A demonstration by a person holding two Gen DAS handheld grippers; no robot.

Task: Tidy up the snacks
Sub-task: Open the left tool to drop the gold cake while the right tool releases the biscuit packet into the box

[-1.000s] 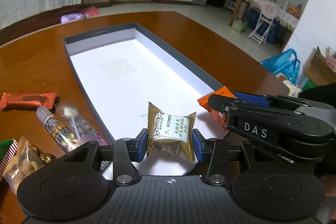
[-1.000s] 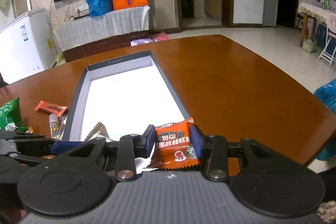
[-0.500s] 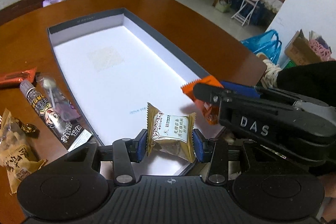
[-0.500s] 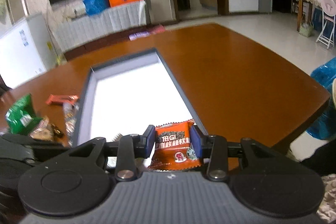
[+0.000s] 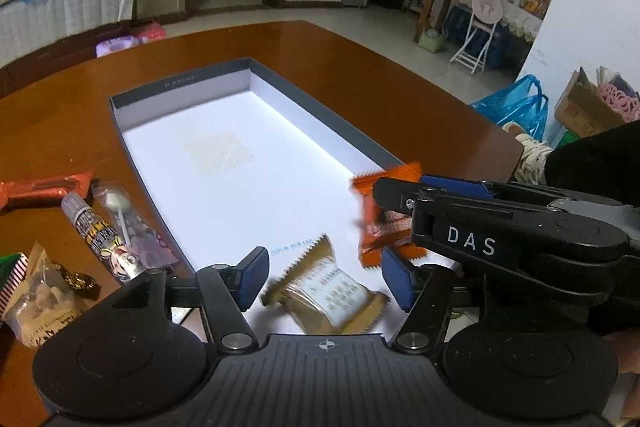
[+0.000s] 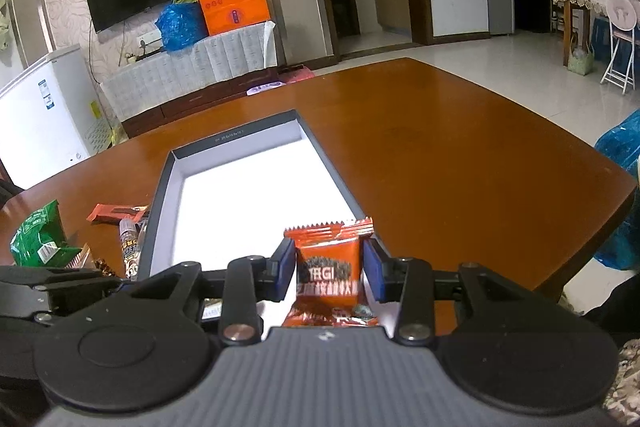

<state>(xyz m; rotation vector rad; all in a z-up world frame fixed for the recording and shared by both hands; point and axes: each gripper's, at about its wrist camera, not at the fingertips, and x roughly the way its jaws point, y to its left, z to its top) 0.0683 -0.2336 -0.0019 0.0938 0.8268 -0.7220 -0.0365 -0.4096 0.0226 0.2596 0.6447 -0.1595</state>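
Over the near end of the open box (image 5: 308, 107), the left gripper (image 5: 326, 277) is seen with its blue pads spread wide, released; the gold-wrapped snack (image 5: 328, 293) lies tilted and motion-blurred between the pads, touching neither, on or just above the white box floor (which of the two cannot be told). Just to the right, the right gripper (image 6: 329, 273) is clenched on the orange snack packet (image 6: 329, 267); the packet is held upright, both pads pressed against its sides, above the box's near right corner; in the left wrist view the same packet (image 5: 380, 223) shows behind the right gripper's black body.

Edges: the dark box wall runs along the left and right sides and across the far end; the white floor is bare through the middle and far part. On the brown table (image 5: 360, 67) left of the box lie a red-brown bar (image 5: 44, 187), a printed tube (image 5: 100, 235), a lollipop (image 5: 116, 203) and a clear bag of sweets (image 5: 44, 303), all close to the left wall; a green packet (image 6: 38, 239) lies farther left. The table right of the box is bare wood to its rounded edge.
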